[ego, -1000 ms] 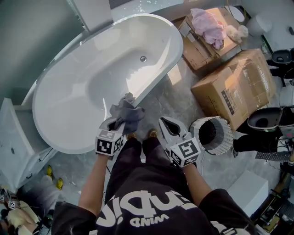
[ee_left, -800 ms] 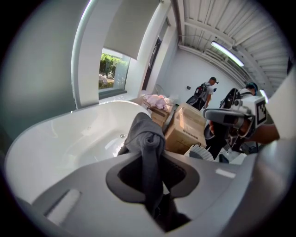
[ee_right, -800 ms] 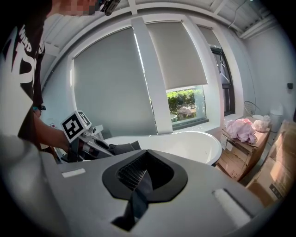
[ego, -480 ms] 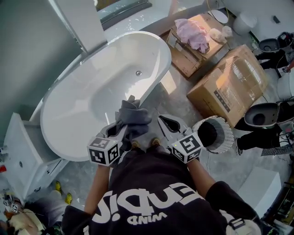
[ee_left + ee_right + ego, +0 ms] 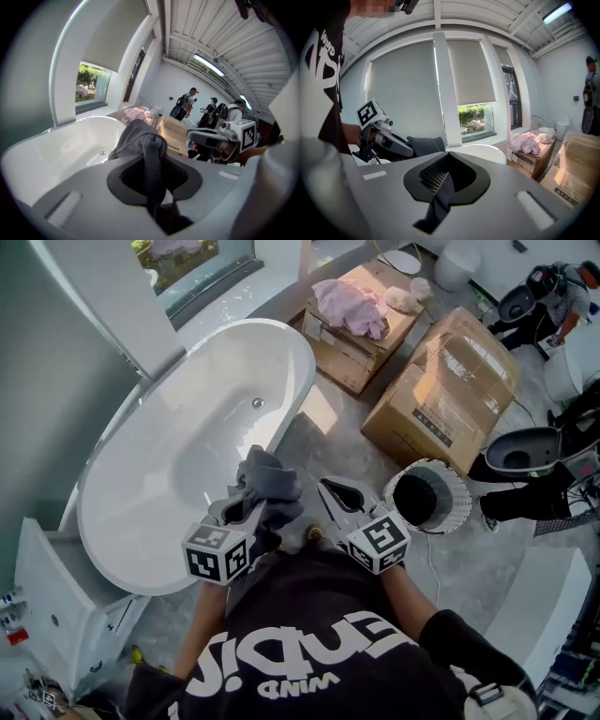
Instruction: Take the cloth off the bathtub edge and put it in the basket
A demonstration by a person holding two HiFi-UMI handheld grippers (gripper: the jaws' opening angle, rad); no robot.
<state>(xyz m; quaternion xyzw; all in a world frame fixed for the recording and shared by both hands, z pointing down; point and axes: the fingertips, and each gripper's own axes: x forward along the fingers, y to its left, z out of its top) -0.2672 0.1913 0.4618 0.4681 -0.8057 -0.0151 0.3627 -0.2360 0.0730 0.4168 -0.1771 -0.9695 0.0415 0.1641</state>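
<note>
Head view: the cloth transfer at its carry stage. Your left gripper [image 5: 246, 507] is clamped on the grey cloth [image 5: 270, 486]. The cloth sits bunched above the jaws, in the air over the floor beside the white bathtub [image 5: 187, 446], and touches no part of the tub's edge. The left gripper view confirms the hold: the jaws stand nearly together with a fold of cloth pinched between the pads, and the rest bulges forward past them. Your right gripper [image 5: 328, 488] is level with the left one and just beside the cloth. In the right gripper view its jaws meet with nothing between them, so it carries nothing.

The white ribbed basket [image 5: 462, 502] stands on the floor to your right, just past the right gripper, with its mouth facing up. Its interior is too dark to show any contents.

Progress, as a judgement: the first half is done, since the cloth is off the tub edge and securely held. What is left is to carry it rightward over the basket's mouth and let it drop in. The right gripper lies between cloth and basket, so you will likely need to pass above it or draw it aside.
</note>
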